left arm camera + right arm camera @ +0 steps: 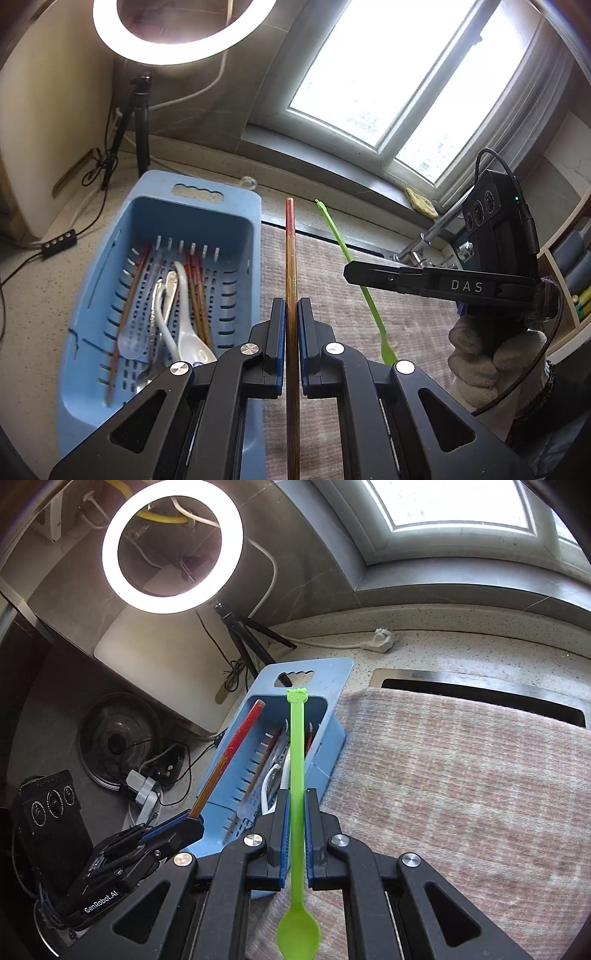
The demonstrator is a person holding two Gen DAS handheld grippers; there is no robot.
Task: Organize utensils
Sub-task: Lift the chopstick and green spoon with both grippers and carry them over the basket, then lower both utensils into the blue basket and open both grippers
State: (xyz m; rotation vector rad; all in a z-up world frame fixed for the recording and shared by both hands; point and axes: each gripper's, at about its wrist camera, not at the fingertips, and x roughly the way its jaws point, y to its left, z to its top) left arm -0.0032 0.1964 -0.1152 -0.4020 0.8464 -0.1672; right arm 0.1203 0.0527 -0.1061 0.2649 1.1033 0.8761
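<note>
Speckled surface (461,653) carries a blue basket (88,332) beside a grey mat (461,794). Nearest, the left tool (291,314) is clamped on a chopstick (291,266) just right of the basket; the right tool (296,805) grips a green spoon (297,760) over the basket's near end. Spoons and chopsticks lie in the basket. Beyond the basket stands a ring light (171,552).

Open room above the cloth (461,775); the blue basket (236,206) is crowded with utensils, tripod (136,122) and cables behind it
</note>
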